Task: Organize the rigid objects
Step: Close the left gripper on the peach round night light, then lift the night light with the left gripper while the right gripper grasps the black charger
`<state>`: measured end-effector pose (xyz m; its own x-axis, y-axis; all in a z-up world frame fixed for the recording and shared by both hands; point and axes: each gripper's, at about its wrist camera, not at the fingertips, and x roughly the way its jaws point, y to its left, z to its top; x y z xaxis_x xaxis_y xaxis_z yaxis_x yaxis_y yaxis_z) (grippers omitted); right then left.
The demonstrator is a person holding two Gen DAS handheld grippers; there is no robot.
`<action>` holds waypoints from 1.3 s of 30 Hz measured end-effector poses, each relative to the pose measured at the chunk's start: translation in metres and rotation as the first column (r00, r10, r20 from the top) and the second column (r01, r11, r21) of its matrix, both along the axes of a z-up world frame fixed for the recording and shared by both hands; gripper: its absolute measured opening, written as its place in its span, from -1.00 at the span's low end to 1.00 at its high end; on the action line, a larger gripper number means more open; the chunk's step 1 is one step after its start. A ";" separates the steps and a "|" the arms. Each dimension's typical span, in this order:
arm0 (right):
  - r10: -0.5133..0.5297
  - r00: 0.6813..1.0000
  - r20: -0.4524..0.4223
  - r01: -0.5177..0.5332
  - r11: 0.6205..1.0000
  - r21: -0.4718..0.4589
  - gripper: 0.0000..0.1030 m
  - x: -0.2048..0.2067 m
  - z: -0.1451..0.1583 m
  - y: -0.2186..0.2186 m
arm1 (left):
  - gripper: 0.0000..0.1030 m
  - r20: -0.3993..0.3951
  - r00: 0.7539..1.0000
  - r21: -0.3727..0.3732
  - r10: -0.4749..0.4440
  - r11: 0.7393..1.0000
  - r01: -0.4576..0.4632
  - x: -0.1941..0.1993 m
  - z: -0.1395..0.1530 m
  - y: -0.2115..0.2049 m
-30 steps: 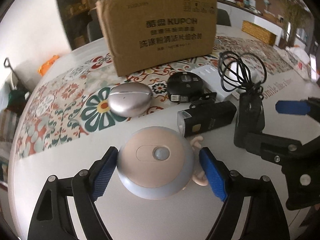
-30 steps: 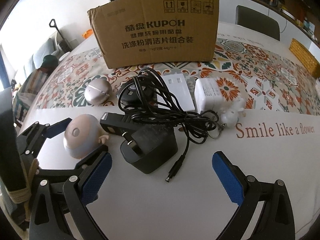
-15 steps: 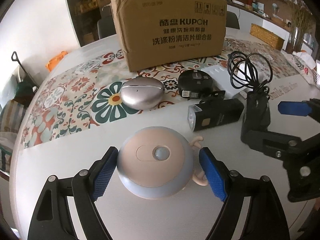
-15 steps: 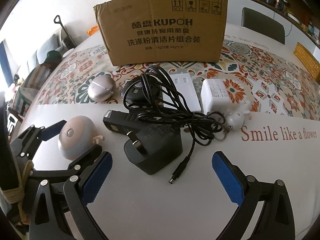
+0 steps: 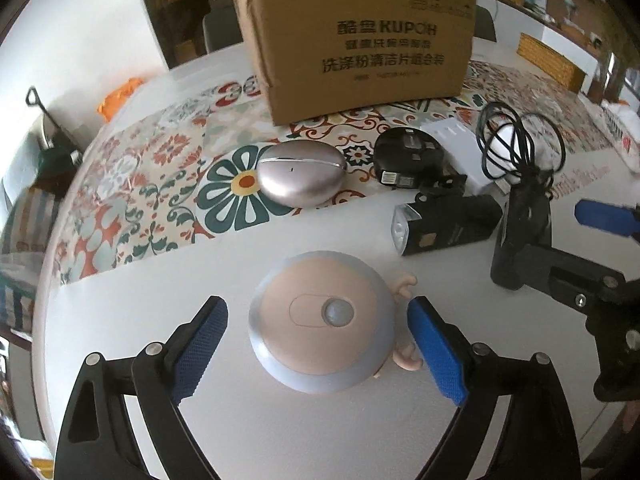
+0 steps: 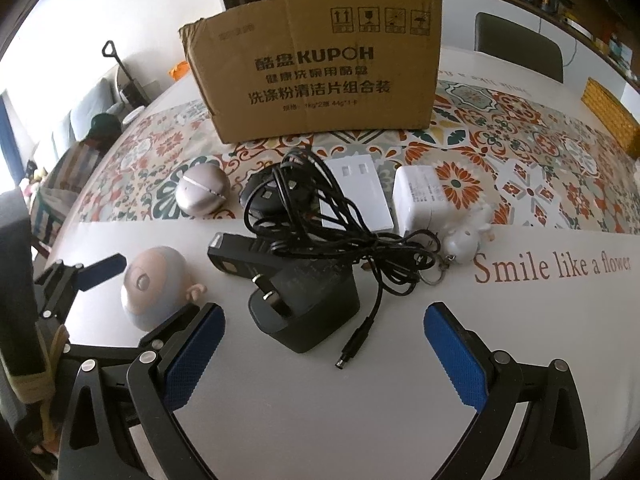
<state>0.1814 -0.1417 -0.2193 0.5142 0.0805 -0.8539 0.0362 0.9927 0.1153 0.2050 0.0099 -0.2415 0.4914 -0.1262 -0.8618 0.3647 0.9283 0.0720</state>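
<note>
Left tongs let go of the dome-shaped night light on the white table.

The pink-and-grey night light sat on the bare white table, near the front edge, between the pads of the left gripper. Those jaws, clamped on its sides a moment earlier, were spreading, and gaps showed on both sides, so it was released. That likely marked one placement done. Beyond it lay the silver egg-shaped case, bike light and cardboard box. The right gripper hung wide and empty over the black power adapter, probably the next item.
</note>
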 end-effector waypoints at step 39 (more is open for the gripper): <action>0.029 1.000 -0.003 -0.029 1.000 0.008 0.87 0.013 -0.008 0.010 | 0.44 0.028 0.999 -0.090 0.035 0.995 -0.033 -0.010 0.013 0.014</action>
